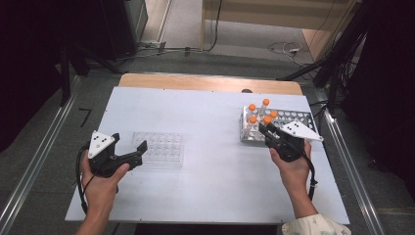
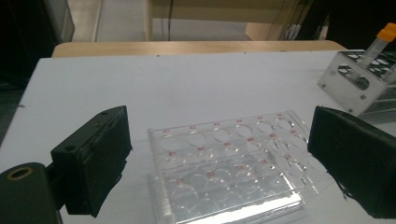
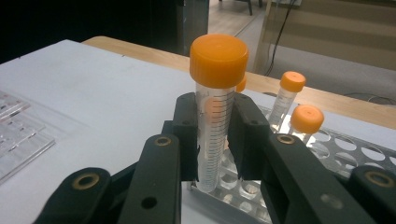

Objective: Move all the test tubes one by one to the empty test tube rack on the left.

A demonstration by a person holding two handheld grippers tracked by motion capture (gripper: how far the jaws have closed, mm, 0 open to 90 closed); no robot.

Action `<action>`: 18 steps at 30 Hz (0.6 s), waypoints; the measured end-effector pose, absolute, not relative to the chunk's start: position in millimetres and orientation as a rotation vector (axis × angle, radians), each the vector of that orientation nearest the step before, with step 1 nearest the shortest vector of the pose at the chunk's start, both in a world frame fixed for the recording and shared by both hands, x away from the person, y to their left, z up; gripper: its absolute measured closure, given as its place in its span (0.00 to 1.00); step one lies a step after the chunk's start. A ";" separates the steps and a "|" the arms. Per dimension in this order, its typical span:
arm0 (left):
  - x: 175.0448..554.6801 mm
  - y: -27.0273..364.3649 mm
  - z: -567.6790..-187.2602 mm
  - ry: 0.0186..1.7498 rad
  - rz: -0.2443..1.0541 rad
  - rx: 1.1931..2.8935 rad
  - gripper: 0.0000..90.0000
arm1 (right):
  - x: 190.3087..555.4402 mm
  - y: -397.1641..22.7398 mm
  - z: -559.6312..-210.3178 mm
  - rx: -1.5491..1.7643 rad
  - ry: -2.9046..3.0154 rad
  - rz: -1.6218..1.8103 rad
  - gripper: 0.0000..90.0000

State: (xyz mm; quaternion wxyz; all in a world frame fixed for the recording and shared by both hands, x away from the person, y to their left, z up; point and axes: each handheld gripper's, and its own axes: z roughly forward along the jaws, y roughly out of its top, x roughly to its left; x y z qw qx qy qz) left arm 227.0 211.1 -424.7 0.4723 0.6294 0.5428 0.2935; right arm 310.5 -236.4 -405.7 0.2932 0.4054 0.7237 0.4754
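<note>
Right gripper (image 3: 212, 140) is clamped on one orange-capped tube (image 3: 215, 112), pads pressing the clear graduated body just under the cap. Tube stands upright between the jaws, its lower end over the holes at the near corner of the metal tube rack (image 3: 355, 154); I can't tell if the tip has left the hole. From the high view I see that gripper (image 1: 268, 128) at roughly 3 o'clock on the white table (image 1: 205, 112), sitting at the rack's (image 1: 298, 117) 7 o'clock corner, with the other orange-capped tubes (image 1: 259, 110) bunched at the rack's left end, just beyond the jaws. Right gripper view shows two more capped tubes (image 3: 288, 95) standing behind the held one at about 2 o'clock.

Left gripper (image 1: 129, 147) has its jaws wide apart, nothing between the pads. It's at about 8 o'clock on the table, pointed at the clear plastic well rack (image 1: 159, 149), which lies flat just beside its jaws. In the left gripper view the clear rack (image 2: 229, 168) sits between the two open jaws but farther out, untouched, wells unfilled as far as I can see. Metal rack corner (image 2: 350, 79) shows at 2 o'clock there
</note>
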 end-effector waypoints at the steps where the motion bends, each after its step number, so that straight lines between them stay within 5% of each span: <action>1: 228.3 207.4 -424.3 1.321 0.714 1.550 0.08 | 309.8 -235.7 -406.2 1.082 1.930 1.265 0.80; 18: 242.9 158.0 -420.0 1.198 0.652 1.629 0.09 | 298.1 -196.0 -415.4 0.992 2.061 1.306 0.80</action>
